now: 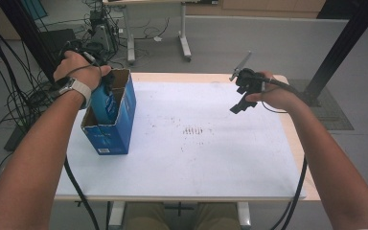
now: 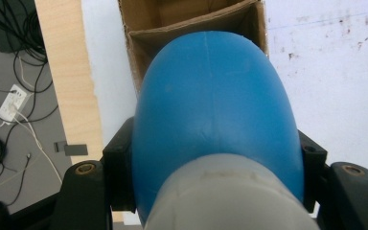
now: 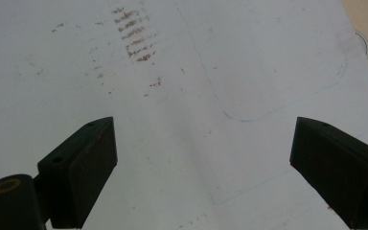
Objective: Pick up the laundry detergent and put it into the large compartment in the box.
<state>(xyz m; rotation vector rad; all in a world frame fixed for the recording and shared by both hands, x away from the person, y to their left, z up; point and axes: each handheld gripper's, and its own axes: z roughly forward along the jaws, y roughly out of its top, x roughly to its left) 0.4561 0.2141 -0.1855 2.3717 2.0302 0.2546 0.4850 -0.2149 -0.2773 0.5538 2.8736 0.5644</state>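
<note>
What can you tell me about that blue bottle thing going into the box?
The blue bottle looks like smooth matte plastic with a rounded body and a pale grey part nearest the camera. The left gripper clamps it from both sides. It points down into the open cardboard box, partly inside, at the table's left.

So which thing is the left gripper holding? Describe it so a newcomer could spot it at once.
Start at the white table and find the blue cardboard box standing open-topped near its left edge. The left gripper is shut on a blue bottle at the box's opening. It is smooth, rounded plastic with a grey end, unlike the square cardboard box.
</note>
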